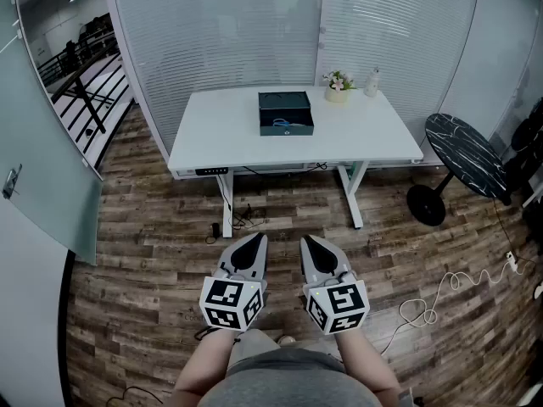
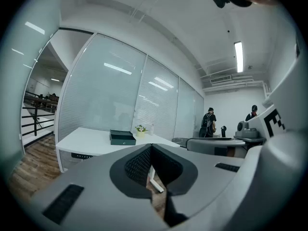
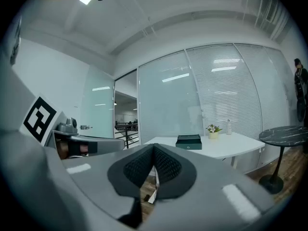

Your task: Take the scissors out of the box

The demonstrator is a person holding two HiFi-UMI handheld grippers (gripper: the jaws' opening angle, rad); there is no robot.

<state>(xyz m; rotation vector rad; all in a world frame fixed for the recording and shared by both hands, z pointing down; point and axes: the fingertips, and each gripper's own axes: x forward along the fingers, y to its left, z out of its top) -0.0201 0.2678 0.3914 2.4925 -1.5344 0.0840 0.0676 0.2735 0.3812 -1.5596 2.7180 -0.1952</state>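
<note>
Where the person stands: on the wood-plank floor (image 1: 153, 253), well apart from the white desk (image 1: 221, 138), with both grippers held out in front.
Head view, left gripper (image 1: 258, 238): points toward the desk, jaws together, nothing in them, its marker cube (image 1: 231, 303) nearest the body.
Head view, right gripper (image 1: 307, 239): just beside the left one and roughly parallel to it, jaws likewise closed and empty.
Head view, box (image 1: 285, 108): dark, low and rectangular, open on top, lying flat near the middle of the desk.
Head view, scissors (image 1: 281, 124): blue handles show inside the box, along its near side, well apart from both grippers.
Head view, other things: a small pot of flowers (image 1: 338, 86) and a white bottle (image 1: 372, 81) at the desk's far right corner; a round black marble side table (image 1: 462, 151) right of the desk; a white cable (image 1: 441, 295) snaking over the floor at right.
Left gripper view, jaws: the ribbed black pads (image 2: 137, 165) meet at the tip and grip nothing; only floor shows through the slot below.
Left gripper view, beyond: the box (image 2: 122, 138) sits on the desk far ahead, flowers just right of it; the scissors cannot be made out; two people (image 2: 209, 123) stand in the background at right.
Right gripper view, jaws: pads (image 3: 139, 166) closed tip to tip, empty.
Right gripper view, beyond: the box (image 3: 188, 142) is seen side-on on the desk, with flowers and bottle to its right and the marble table at the right edge.
</note>
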